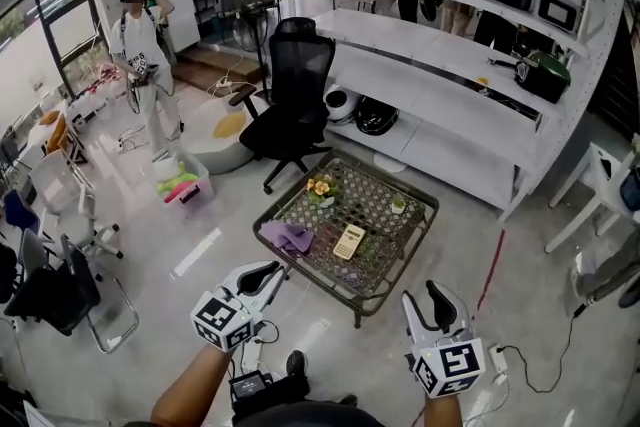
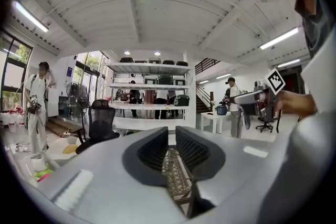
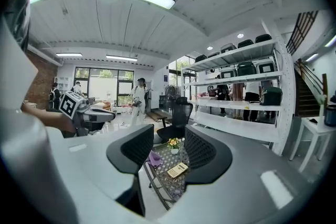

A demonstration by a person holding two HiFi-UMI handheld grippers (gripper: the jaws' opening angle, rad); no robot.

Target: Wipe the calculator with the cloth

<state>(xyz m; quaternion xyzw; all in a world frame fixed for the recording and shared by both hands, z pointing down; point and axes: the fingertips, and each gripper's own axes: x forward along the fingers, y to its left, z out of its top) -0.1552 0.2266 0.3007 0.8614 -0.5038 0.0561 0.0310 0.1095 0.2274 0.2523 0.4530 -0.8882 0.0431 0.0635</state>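
Ahead of both grippers, head view: a low rectangular table with a dark metal lattice top [image 1: 375,205] carries a flat beige calculator [image 1: 349,241], with a crumpled purple cloth [image 1: 288,237] just to its left. The left gripper [image 1: 265,273] and right gripper [image 1: 434,291] are short of the table's near edge, apart from both items.

Left gripper view: the left gripper [image 2: 172,136] has its jaws drawn together with nothing clamped. Only table lattice [image 2: 173,170] shows beyond the tips.

Right gripper view: the right gripper [image 3: 169,136] has its jaws apart and empty. The calculator [image 3: 177,169] lies ahead and below, framed between the jaws. The cloth [image 3: 154,158] lies nearer the left jaw.
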